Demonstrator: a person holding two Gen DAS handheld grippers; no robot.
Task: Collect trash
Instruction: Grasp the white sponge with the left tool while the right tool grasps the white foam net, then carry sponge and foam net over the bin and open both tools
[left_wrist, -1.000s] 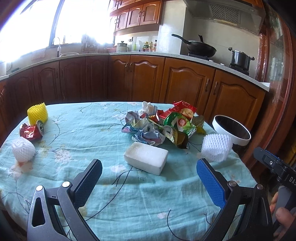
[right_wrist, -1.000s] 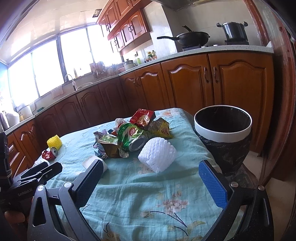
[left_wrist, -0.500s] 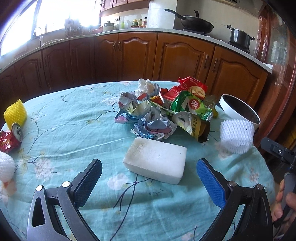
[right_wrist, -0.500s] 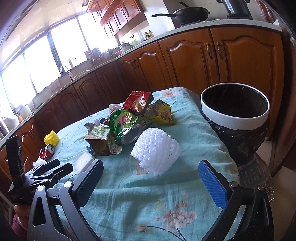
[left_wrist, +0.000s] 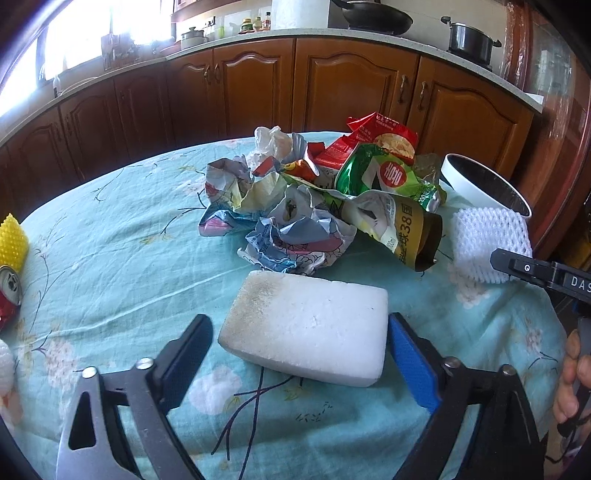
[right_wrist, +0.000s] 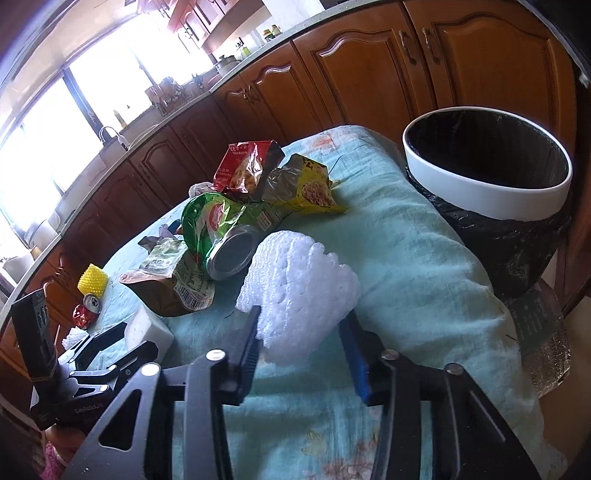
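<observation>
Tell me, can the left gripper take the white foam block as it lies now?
Probably yes. The left gripper has just been closing, its fingers stand either side of the white foam block, and nothing lies between.

A foam block (left_wrist: 306, 328) is lying on the table (left_wrist: 110, 258) before a heap of wrappers (left_wrist: 317, 199); a foam net (right_wrist: 299, 291) is sitting right of them, a bin (right_wrist: 487, 177) standing beyond the table's edge.
</observation>
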